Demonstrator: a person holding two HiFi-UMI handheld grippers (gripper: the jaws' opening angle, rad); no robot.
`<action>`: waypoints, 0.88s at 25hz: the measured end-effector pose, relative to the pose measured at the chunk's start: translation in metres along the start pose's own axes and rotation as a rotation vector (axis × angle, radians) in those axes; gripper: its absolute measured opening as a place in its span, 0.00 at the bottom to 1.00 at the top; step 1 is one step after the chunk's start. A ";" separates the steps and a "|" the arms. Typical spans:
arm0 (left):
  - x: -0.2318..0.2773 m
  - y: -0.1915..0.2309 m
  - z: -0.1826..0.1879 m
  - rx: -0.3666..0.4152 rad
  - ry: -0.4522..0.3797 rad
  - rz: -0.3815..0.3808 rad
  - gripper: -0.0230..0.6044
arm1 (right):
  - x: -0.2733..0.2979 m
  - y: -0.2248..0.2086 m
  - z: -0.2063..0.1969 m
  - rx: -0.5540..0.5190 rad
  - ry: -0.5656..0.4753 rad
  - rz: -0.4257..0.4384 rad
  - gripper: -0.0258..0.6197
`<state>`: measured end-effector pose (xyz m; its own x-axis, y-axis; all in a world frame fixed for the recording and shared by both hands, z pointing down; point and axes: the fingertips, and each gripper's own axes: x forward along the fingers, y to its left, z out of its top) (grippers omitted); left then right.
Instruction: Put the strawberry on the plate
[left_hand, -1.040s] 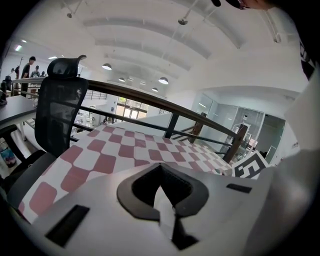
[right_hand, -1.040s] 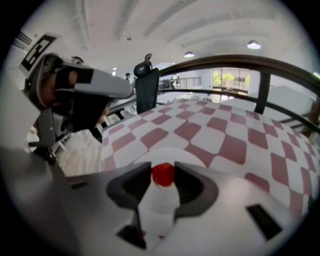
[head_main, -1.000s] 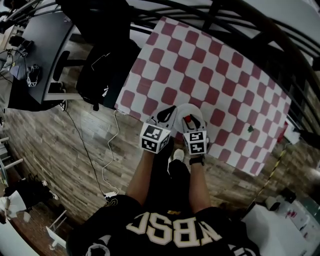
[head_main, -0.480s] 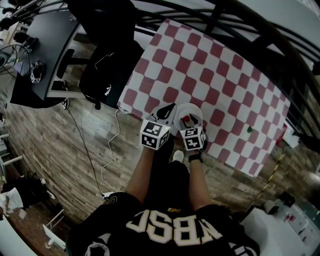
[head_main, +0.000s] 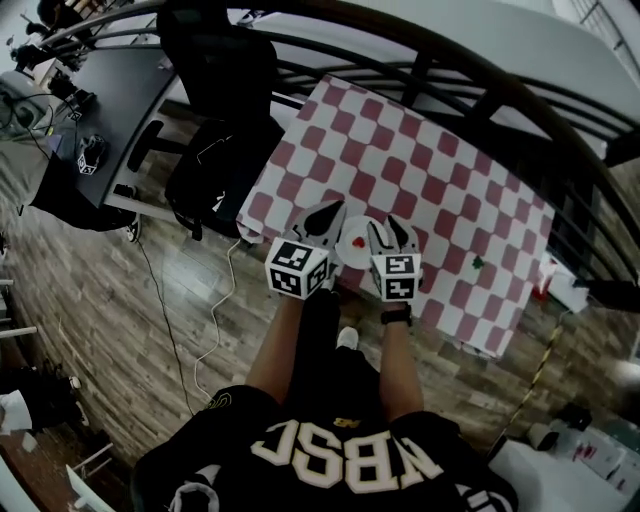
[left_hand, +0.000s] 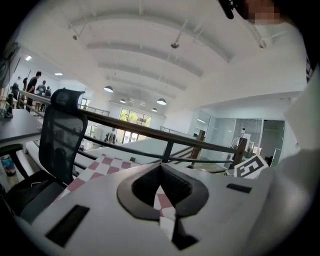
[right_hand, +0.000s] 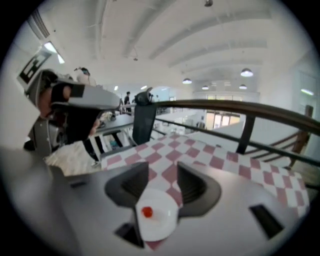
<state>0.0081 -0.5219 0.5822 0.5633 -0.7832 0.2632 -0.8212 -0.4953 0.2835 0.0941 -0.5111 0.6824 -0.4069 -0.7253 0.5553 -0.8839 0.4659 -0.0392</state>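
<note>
The small red strawberry (head_main: 356, 240) lies on the white plate (head_main: 351, 257), which sits near the front edge of the red-and-white checkered table (head_main: 430, 170). In the right gripper view the strawberry (right_hand: 147, 212) rests left of centre on the plate (right_hand: 162, 222), below and nearer than the jaws. My right gripper (head_main: 392, 233) hovers just right of the plate; its jaws are opening and nothing is between them. My left gripper (head_main: 322, 213) hangs at the plate's left with its tips together, holding nothing.
A black office chair (head_main: 215, 150) and a dark desk (head_main: 100, 110) stand left of the table. A black railing (head_main: 480, 75) runs behind it. A small green thing (head_main: 477, 263) lies on the cloth at right. A white cable (head_main: 215, 310) trails over the wood floor.
My right gripper has drawn back off the plate to its right and spread its jaws. The strawberry, earlier between those jaws, now lies free on the plate. The left gripper stays beside the plate.
</note>
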 end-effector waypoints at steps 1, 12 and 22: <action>-0.006 -0.007 0.012 0.014 -0.024 -0.001 0.06 | -0.013 -0.002 0.018 -0.010 -0.046 -0.013 0.33; -0.066 -0.082 0.083 0.138 -0.199 -0.013 0.06 | -0.158 0.019 0.140 -0.146 -0.458 -0.077 0.17; -0.104 -0.139 0.101 0.207 -0.296 -0.017 0.06 | -0.238 0.024 0.141 -0.125 -0.558 -0.093 0.07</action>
<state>0.0543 -0.4097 0.4222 0.5513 -0.8339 -0.0268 -0.8299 -0.5514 0.0852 0.1370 -0.3992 0.4321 -0.4189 -0.9076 0.0280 -0.9016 0.4194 0.1062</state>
